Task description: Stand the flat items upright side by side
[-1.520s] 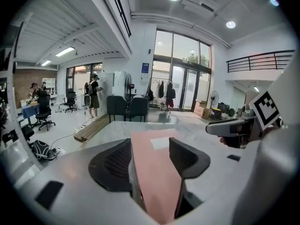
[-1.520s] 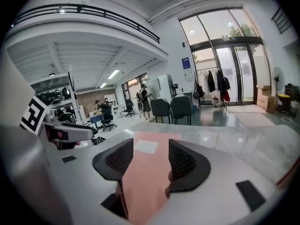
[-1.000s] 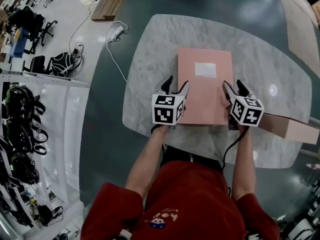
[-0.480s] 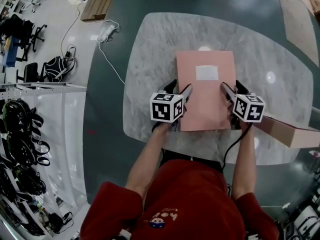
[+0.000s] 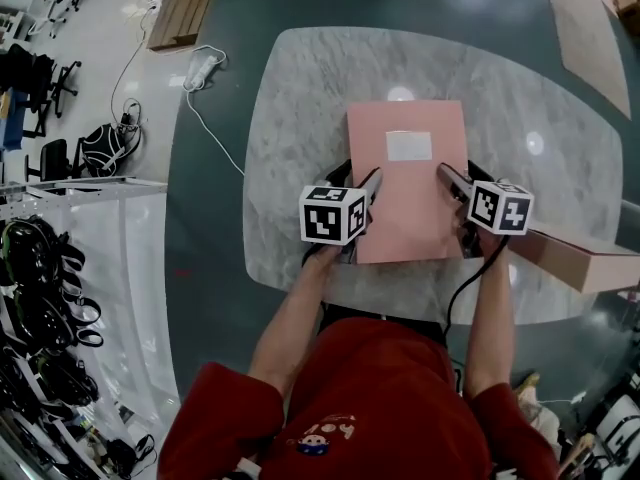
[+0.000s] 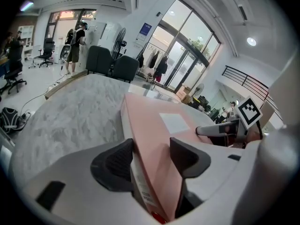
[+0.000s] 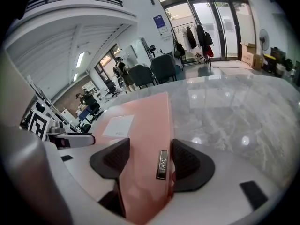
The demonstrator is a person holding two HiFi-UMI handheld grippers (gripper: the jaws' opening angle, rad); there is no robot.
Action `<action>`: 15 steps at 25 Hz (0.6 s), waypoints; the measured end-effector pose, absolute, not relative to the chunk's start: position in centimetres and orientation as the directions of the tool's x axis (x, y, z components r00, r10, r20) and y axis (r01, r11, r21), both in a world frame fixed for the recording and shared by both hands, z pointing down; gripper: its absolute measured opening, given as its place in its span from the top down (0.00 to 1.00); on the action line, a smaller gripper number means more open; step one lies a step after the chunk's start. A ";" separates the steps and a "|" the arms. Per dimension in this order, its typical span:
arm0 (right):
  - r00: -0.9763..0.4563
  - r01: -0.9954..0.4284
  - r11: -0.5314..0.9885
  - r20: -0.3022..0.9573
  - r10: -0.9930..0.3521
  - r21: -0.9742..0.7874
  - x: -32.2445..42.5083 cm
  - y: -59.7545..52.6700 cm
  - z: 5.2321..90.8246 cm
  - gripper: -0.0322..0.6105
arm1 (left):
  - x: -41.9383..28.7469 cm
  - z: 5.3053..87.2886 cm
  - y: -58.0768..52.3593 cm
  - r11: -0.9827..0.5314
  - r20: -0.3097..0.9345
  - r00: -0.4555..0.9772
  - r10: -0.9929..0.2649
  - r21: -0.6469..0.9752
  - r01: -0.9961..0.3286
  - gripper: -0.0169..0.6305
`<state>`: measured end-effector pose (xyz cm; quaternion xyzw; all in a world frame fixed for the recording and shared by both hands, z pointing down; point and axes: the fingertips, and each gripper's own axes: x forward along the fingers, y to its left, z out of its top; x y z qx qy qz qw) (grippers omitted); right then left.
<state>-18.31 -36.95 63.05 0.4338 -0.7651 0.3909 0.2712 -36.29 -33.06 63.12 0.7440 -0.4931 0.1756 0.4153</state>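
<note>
Two flat boxes showed in the head view, and neither stood upright yet. The pink box [image 5: 408, 183] lay flat near the middle of the marble bench [image 5: 300, 118], its white label [image 5: 409, 146] facing up. The second pink box [image 5: 585, 263] lay at the bench's right edge, well apart from the first, with one end reaching past the rim. My left gripper [image 5: 357, 173] sat at the pink box's near left edge and my right gripper [image 5: 460, 173] at its near right edge. Each had one jaw over the top face and the other outside the box. A white power strip [image 5: 203, 66] lay on the floor beyond the bench.

From the left gripper view, the jaws stood apart and straddled the pink box's left edge. The outer pad sat just beside the side wall and the inner pad hung over the top face; I saw no squeeze on the box. The right gripper showed on the far side of the top face.

From the right gripper view, the jaws had just been opening and stood wide, not clamped, with the pink box's right edge between them. A small metal badge [image 7: 162, 164] on the side wall sat just beside the outer pad, and the inner pad lay over the top face. The left gripper showed at the far left of that view, across the box.
</note>
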 end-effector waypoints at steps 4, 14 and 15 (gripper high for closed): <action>-0.478 -0.876 0.311 0.743 -0.469 -0.368 -18.6 -36.7 62.4 0.52 | -36.6 62.6 -33.3 -0.177 0.679 0.439 -0.589 0.421 -0.889 0.59; -0.506 -0.858 0.388 0.690 -0.518 -0.337 -20.0 -35.6 58.9 0.53 | -37.8 59.1 -31.8 -0.194 0.642 0.399 -0.655 0.368 -0.910 0.59; -0.511 -0.855 0.396 0.682 -0.524 -0.336 -20.1 -35.3 58.5 0.53 | -37.8 58.7 -31.4 -0.194 0.637 0.392 -0.664 0.359 -0.913 0.59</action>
